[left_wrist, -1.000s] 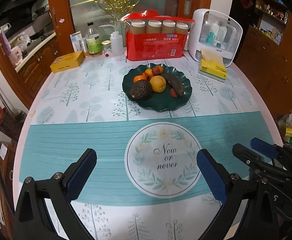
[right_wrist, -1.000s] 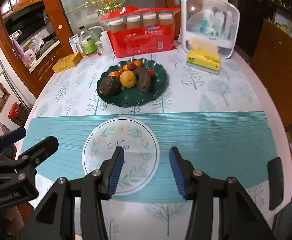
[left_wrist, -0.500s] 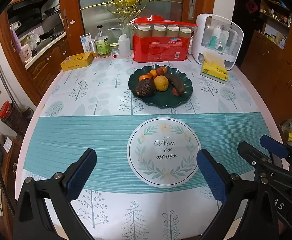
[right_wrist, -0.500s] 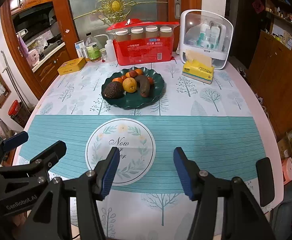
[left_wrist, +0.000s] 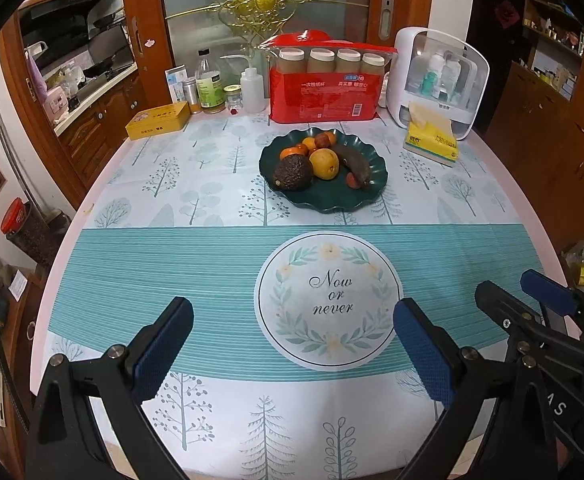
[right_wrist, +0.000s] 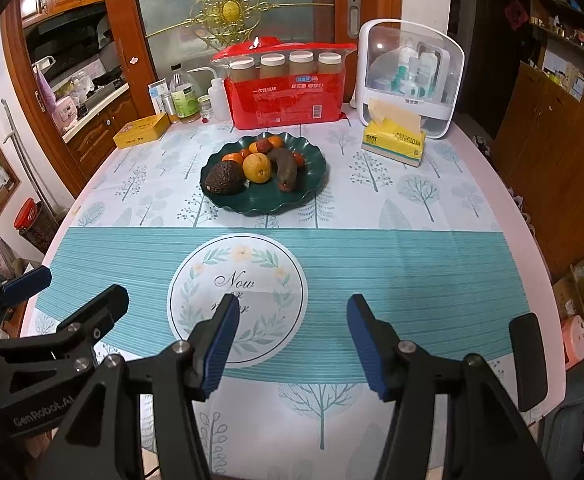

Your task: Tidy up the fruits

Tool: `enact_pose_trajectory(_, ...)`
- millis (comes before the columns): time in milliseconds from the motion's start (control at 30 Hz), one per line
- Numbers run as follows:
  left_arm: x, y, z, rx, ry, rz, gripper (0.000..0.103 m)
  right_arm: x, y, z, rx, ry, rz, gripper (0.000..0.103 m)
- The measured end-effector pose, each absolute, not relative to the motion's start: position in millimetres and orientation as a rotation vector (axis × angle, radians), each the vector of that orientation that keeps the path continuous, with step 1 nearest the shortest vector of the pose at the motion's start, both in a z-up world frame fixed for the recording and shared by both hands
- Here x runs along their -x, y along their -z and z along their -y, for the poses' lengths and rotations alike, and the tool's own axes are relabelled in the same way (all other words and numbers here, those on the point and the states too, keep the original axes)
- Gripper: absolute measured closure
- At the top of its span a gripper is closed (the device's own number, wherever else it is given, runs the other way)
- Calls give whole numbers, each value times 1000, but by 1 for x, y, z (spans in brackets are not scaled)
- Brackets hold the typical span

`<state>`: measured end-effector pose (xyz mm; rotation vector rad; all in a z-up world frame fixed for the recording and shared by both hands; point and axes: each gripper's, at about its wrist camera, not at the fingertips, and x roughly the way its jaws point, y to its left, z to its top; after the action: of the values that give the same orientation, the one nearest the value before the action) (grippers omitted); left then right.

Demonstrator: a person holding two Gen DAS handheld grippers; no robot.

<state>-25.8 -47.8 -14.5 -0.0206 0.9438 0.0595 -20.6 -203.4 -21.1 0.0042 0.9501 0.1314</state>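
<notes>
Glossy dark-green plate (left_wrist: 323,204), rough-skinned avocado (left_wrist: 293,172), smooth printed tablecloth (left_wrist: 172,264), wooden cabinets (left_wrist: 563,152)

left gripper (left_wrist: 292,344): jaws wide apart, nothing between them, pointing steeply down | right gripper (right_wrist: 290,340): jaws parted less wide, nothing between them, pointing steeply down | both side by side

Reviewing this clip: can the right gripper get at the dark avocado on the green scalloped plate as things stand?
Probably yes. The right gripper is open and empty, only bare tablecloth lies between, and the dark avocado sits exposed at the near left of the green scalloped plate.
</notes>
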Motion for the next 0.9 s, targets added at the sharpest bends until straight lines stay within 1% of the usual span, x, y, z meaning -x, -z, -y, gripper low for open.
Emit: enact_pose_trajectory(900, 29, 24, 54, 15, -46, -964, 3, 15, 32, 213, -16, -134, -972, 46)
